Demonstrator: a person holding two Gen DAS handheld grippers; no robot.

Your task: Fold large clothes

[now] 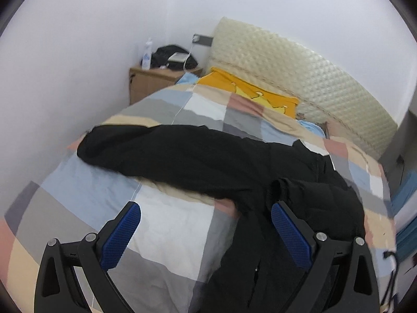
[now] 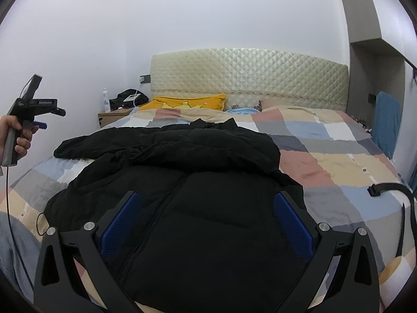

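Lying across checked bed (image 2: 325,156): black jacket (image 2: 208,208), sleeve toward 9 o'clock. Yellow pillow (image 2: 187,103) at 12. Left gripper (image 1: 206,224), right gripper (image 2: 207,214): jaws spread, empty.

A pastel checked patchwork quilt (image 2: 325,156) covers the bed. Far off, a yellow pillow (image 2: 187,103) rests against a cream quilted headboard (image 2: 247,73); a wooden nightstand (image 2: 112,117) stands far left.

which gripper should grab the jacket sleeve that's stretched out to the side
Left, probably. The left gripper hangs open just short of the black puffer jacket's outstretched sleeve; the right gripper sits over its zipped front.
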